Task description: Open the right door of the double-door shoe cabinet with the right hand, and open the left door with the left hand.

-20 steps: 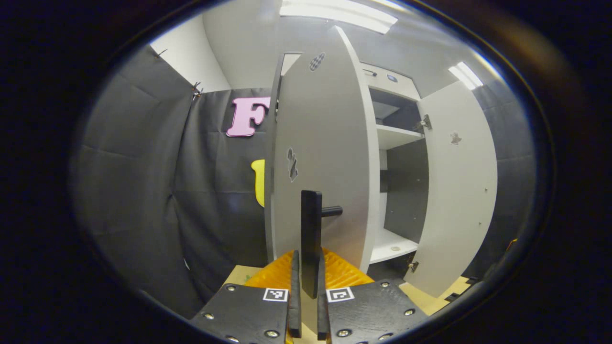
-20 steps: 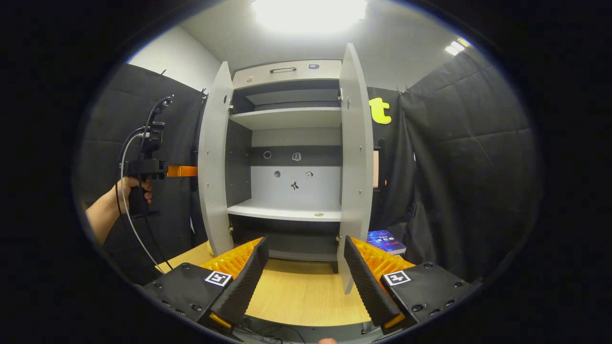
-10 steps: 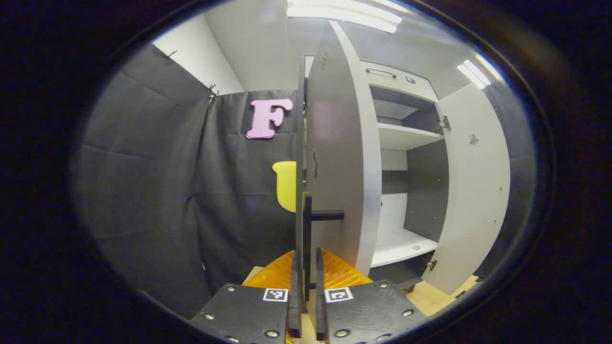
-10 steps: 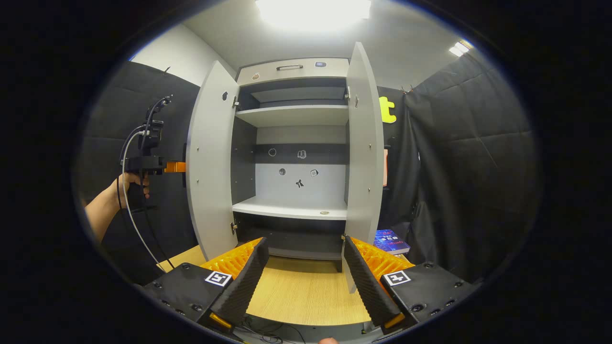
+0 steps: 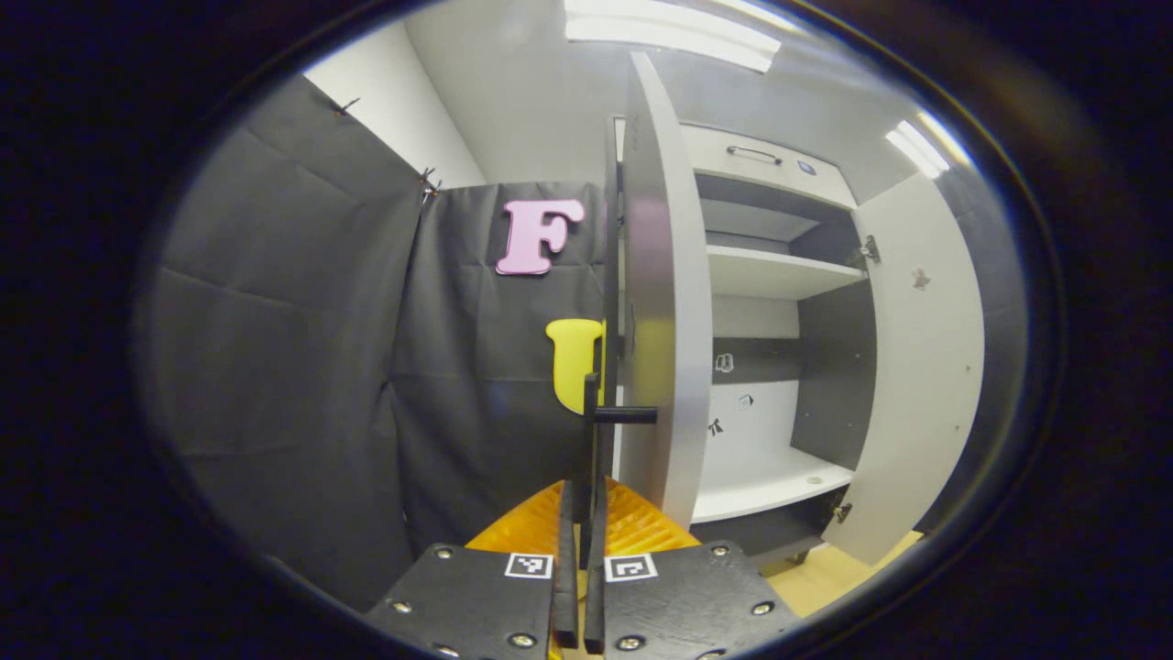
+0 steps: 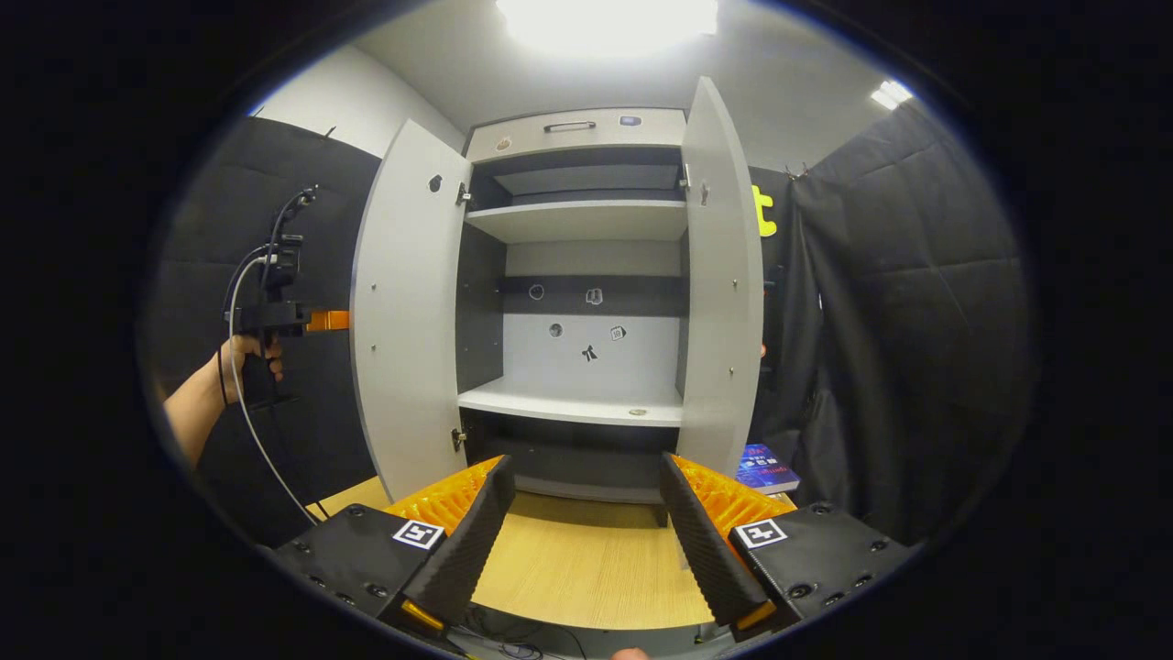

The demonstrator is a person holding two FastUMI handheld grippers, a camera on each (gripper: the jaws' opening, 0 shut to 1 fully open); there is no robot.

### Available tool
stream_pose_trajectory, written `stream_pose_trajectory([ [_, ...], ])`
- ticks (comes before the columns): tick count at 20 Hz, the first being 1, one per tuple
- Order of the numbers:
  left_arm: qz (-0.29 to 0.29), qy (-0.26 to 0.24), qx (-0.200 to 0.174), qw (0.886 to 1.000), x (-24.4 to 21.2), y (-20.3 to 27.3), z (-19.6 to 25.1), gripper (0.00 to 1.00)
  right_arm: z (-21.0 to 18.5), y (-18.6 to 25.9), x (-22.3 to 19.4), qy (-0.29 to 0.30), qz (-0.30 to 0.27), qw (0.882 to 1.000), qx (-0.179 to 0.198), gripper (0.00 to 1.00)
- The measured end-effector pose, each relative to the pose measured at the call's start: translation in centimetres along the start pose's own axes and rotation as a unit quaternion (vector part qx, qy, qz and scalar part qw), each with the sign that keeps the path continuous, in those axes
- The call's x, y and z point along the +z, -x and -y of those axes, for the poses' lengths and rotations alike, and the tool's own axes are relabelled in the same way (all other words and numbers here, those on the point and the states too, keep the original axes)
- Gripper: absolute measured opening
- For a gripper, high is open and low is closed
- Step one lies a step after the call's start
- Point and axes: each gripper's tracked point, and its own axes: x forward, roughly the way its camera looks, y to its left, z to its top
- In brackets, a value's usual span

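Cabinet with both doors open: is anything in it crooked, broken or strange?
Nothing stands out. The cabinet stands straight, both doors hang evenly on their hinges, and the shelves are level. One small round thing lies on the lower shelf.

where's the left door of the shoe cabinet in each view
Left gripper view: the left door stands edge-on at centre, just right of the left gripper, which is shut on the door handle.
Right gripper view: it is the pale panel left of the cabinet opening, swung wide.
Shared landmark: the lower shelf.
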Motion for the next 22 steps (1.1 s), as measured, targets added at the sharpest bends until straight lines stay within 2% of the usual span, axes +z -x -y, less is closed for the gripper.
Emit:
stream_pose_trajectory([
  [5, 0.035, -0.01, -0.007, 0.999, 2.4, 4.7, 2.0, 0.06, 0.2, -0.1, -0.1, -0.01, 0.004, 1.0, 0.002, 0.99],
  [6, 0.039, -0.011, -0.012, 0.999, 2.8, 5.7, 2.8, 0.0, 0.4, -0.2, -0.1, -0.014, 0.006, 1.0, 0.001, 0.97],
  [7, 0.042, -0.013, -0.015, 0.999, 2.9, 6.6, 3.4, 0.0, 0.5, -0.2, 0.1, -0.017, 0.009, 1.0, 0.0, 0.97],
  [8, 0.045, -0.014, -0.018, 0.999, 3.0, 7.5, 4.0, 0.06, 0.7, -0.2, 0.2, -0.019, 0.012, 1.0, -0.001, 0.97],
  [10, 0.047, -0.016, -0.022, 0.999, 3.0, 9.2, 5.2, 0.06, 1.0, -0.1, 0.3, -0.02, 0.017, 1.0, -0.005, 0.96],
  [11, 0.048, -0.018, -0.024, 0.998, 2.8, 9.9, 5.7, 0.0, 1.1, -0.1, 0.3, -0.021, 0.019, 1.0, -0.006, 0.99],
  [12, 0.047, -0.02, -0.026, 0.998, 2.7, 10.6, 6.2, 0.0, 1.2, -0.1, 0.4, -0.022, 0.021, 0.999, -0.007, 0.99],
  [13, 0.043, -0.02, -0.029, 0.998, 2.2, 11.2, 6.7, 0.06, 1.3, 0.0, 0.6, -0.023, 0.024, 0.999, -0.008, 0.99],
  [16, 0.027, -0.019, -0.037, 0.999, 0.3, 12.4, 7.6, 0.06, 1.7, 0.3, 0.7, -0.018, 0.031, 0.999, -0.013, 0.99],
  [17, 0.024, -0.021, -0.039, 0.999, -0.3, 12.7, 7.9, 0.0, 1.8, 0.4, 0.6, -0.015, 0.031, 0.999, -0.015, 0.96],
  [19, 0.02, -0.025, -0.045, 0.998, -1.4, 13.2, 8.5, 0.0, 2.2, 0.6, 0.5, -0.015, 0.031, 0.999, -0.018, 0.99],
  [20, 0.015, -0.028, -0.047, 0.998, -2.0, 13.7, 8.9, 0.09, 2.3, 0.7, 0.6, -0.017, 0.031, 0.999, -0.018, 0.99],
  [21, 0.01, -0.03, -0.047, 0.998, -2.5, 14.1, 9.0, 0.12, 2.3, 0.7, 0.6, -0.02, 0.032, 0.999, -0.019, 0.99],
  [22, 0.007, -0.031, -0.047, 0.998, -2.8, 14.5, 9.2, 0.24, 2.4, 0.8, 0.6, -0.022, 0.033, 0.999, -0.021, 0.99],
])
